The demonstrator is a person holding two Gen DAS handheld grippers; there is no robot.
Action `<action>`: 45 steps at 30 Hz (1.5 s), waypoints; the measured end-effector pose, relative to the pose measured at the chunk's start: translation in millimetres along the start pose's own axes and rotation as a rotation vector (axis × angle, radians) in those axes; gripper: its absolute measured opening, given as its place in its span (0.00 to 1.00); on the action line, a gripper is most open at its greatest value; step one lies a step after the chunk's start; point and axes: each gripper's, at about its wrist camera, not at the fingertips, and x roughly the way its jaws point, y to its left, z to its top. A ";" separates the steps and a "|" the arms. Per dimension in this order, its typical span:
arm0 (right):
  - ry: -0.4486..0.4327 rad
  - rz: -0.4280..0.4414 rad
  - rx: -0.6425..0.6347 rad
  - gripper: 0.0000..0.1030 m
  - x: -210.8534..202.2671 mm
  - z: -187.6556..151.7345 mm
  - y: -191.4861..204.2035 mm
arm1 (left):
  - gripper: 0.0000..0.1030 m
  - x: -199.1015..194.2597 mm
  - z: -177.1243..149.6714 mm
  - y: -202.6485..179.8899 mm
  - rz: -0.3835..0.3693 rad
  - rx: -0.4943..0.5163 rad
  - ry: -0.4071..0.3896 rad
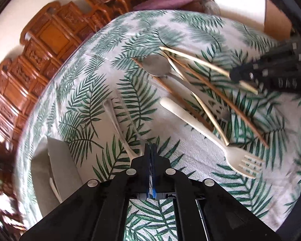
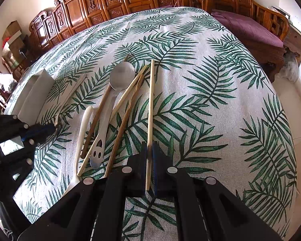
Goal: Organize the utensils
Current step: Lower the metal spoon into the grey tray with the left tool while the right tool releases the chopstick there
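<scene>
Utensils lie loose on the leaf-print tablecloth (image 2: 200, 100). My right gripper (image 2: 149, 144) is shut on a pale chopstick (image 2: 150, 110) near its lower end; the left wrist view shows that same gripper (image 1: 233, 75) holding the chopstick (image 1: 196, 60). My left gripper (image 1: 150, 145) is shut, its blue pads together with nothing seen between them. A silvery fork (image 1: 115, 120) runs down beside its left finger, and its head is hidden there. In the right wrist view the left gripper (image 2: 53, 129) sits over that fork (image 2: 70, 94), near the tines.
A steel spoon (image 2: 121, 76) with a smiley cut-out handle, a cream fork (image 2: 83, 128), two brown chopsticks (image 2: 122, 128) and another pale chopstick (image 2: 120, 104) lie crossed in the middle. A grey tray (image 2: 36, 92) stands at the left table edge. Carved wooden furniture lines the far side.
</scene>
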 end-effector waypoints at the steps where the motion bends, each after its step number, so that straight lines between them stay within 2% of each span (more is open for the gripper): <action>1: -0.001 -0.001 -0.002 0.05 0.0 -0.3 0.3 | 0.00 -0.6 0.4 4.8 -0.013 -0.028 0.002; 7: -0.005 -0.001 -0.009 0.05 -0.4 -1.7 2.6 | 0.00 -9.6 -4.0 16.3 -0.030 -0.108 -0.029; 15: -0.013 -0.033 -0.024 0.05 -3.0 0.0 4.9 | 0.00 -35.2 -4.3 30.9 -0.035 -0.162 -0.085; 26: -0.072 -0.026 -0.048 0.05 -30.5 8.4 18.9 | 0.00 -77.7 -24.4 82.3 -0.012 -0.260 -0.158; 34: -0.126 0.007 -0.146 0.05 -57.4 13.8 68.0 | 0.00 -86.2 -63.4 125.3 0.018 -0.334 -0.147; 45: -0.120 0.098 -0.210 0.05 -55.1 21.2 145.2 | 0.01 -72.0 -112.0 167.1 0.012 -0.458 -0.114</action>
